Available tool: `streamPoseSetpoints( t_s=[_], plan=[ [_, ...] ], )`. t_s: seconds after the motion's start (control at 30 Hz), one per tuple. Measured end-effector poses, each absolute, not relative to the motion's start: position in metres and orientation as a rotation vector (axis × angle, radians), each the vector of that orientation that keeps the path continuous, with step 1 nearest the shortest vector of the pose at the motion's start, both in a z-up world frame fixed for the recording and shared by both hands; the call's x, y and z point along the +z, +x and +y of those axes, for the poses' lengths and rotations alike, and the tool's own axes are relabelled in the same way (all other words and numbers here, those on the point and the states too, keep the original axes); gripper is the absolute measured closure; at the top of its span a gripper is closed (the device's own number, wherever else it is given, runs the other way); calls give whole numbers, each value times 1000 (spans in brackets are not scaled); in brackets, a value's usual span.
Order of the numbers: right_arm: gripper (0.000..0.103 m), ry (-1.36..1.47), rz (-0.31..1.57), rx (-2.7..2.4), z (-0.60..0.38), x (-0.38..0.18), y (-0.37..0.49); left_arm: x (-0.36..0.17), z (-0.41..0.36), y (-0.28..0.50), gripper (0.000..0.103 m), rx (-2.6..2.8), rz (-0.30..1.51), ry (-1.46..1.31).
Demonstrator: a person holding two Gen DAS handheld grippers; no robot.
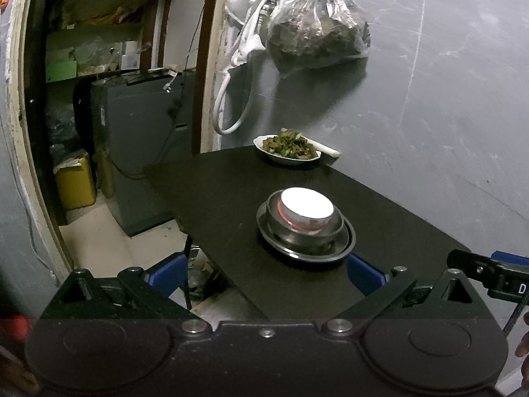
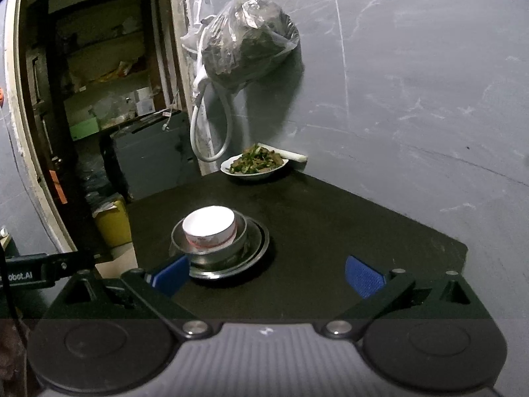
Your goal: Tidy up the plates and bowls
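Stood nested at frame centre on the black table point(image 1: 231, 178): white bowl point(image 1: 306, 204) inside a steel bowl point(image 1: 330, 228), on a dark plate point(image 1: 344, 248). Sat at upper centre, near the grey wall: a plate of stir-fry point(image 1: 287, 149). Hung above it, a plastic bag point(image 1: 317, 29), contents possibly dried greens. Held wide open and empty, low in frame: left gripper point(image 1: 266, 273). Likewise spread wide, gripping nothing, right gripper point(image 2: 267, 273).

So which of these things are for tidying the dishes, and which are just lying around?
For the job:
white bowl
metal bowl
metal plate
plate of food

Just lying about:
hanging plastic bag
white hose
yellow container
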State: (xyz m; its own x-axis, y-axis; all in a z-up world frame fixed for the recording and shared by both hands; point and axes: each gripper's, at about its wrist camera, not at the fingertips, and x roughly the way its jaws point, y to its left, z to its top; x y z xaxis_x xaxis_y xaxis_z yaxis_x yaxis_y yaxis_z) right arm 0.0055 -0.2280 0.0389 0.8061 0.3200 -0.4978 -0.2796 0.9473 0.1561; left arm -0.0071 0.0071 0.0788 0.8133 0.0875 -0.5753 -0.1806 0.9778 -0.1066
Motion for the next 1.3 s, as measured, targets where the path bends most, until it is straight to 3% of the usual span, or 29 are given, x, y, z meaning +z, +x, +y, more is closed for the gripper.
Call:
streamPoseSetpoints(
  t_s=[1.3],
  plan=[
    [0, 30, 656, 323, -218, 14, -25, 58, 16, -36, 1, 178, 674, -132]
  ],
)
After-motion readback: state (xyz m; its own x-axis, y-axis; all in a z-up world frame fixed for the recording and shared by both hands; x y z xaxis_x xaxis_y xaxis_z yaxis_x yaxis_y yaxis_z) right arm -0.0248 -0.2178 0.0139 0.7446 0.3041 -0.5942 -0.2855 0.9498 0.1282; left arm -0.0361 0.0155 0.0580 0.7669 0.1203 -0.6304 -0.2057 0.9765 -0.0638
